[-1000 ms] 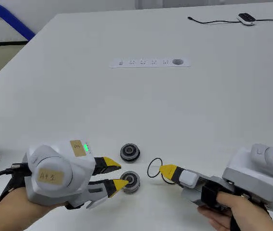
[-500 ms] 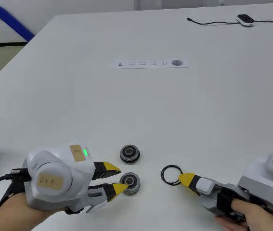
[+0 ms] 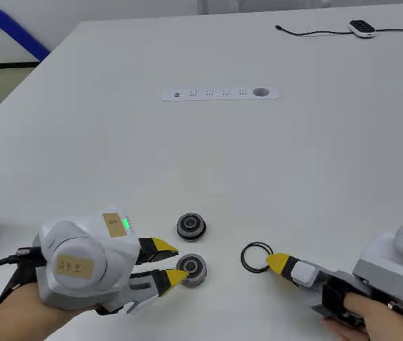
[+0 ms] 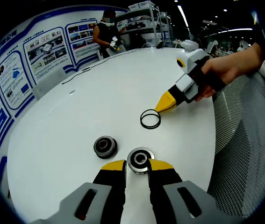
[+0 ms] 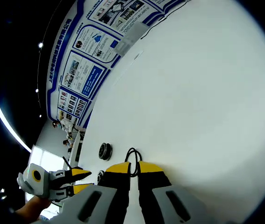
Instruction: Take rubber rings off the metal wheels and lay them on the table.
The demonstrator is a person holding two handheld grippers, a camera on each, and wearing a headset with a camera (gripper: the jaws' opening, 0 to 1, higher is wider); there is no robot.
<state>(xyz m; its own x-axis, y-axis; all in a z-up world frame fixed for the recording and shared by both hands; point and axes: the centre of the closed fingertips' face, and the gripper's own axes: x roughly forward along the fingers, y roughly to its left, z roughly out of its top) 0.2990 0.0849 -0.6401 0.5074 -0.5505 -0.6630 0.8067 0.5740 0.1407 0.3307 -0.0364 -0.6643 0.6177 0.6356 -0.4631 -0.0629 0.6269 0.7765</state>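
Left tongs: tips apart, flanking the near wheel. Can't tell if they're actually squeezing it. Risk: with contact only at the very tips, the wheel could squirt out and skid on the table, or knock the far wheel just behind it. Seat it deeper before you pull.

The far wheel looks like it still has its ring on; the near one looks bare.

The rubber ring lies flat on the table, right of the wheels. Right tongs: together, apparently pinching the ring's near edge. Risk: back off without opening and you'll drag or flick the ring. Thin rubber may also cling to a pad.

Count: 2 wheels, 1 loose ring, 2 tongs, 1 power strip further back.
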